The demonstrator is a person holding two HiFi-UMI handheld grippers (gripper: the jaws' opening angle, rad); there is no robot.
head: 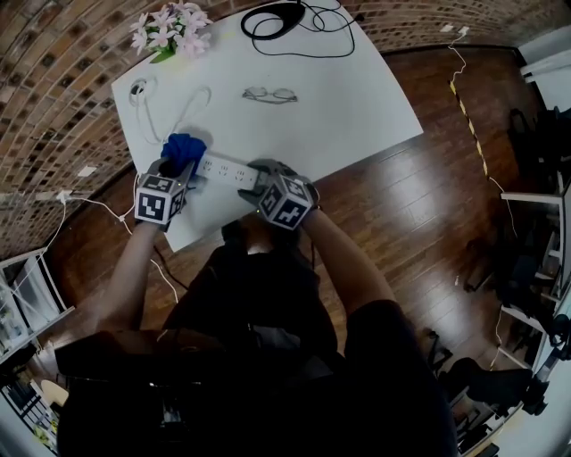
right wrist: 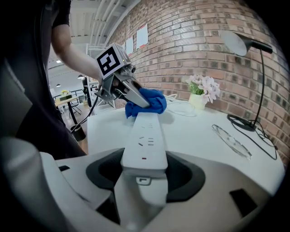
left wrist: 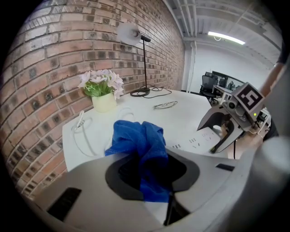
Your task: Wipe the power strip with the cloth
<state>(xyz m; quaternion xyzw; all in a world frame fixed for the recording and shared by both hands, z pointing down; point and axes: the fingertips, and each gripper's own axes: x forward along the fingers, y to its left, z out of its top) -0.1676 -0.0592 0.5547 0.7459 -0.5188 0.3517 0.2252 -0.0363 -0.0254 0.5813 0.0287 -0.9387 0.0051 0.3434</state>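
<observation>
**Left gripper** [left wrist: 152, 176]: the jaws are drawn in to a narrow gap and grip the blue cloth [left wrist: 141, 144]. The cloth is pinched between the pads and bunches out ahead of the tips.

**Right gripper** [right wrist: 144, 174]: the jaws are set wide and clamp the near end of the white power strip [right wrist: 147, 138]. The strip runs straight out from between them, flat on the white table [head: 348, 107], socket face up.

**Relation:** the strip spans from one gripper to the other. Its far end meets the tips of the left gripper, where the bunched cloth sits against it, touching.

**Beyond the grippers**, well apart from the strip:
- a pair of glasses [head: 269, 94]
- a looped white cable [head: 169, 107]
- a pot of pink flowers [head: 171, 31]
- a black lamp base [head: 277, 18] at the table's far edge
</observation>
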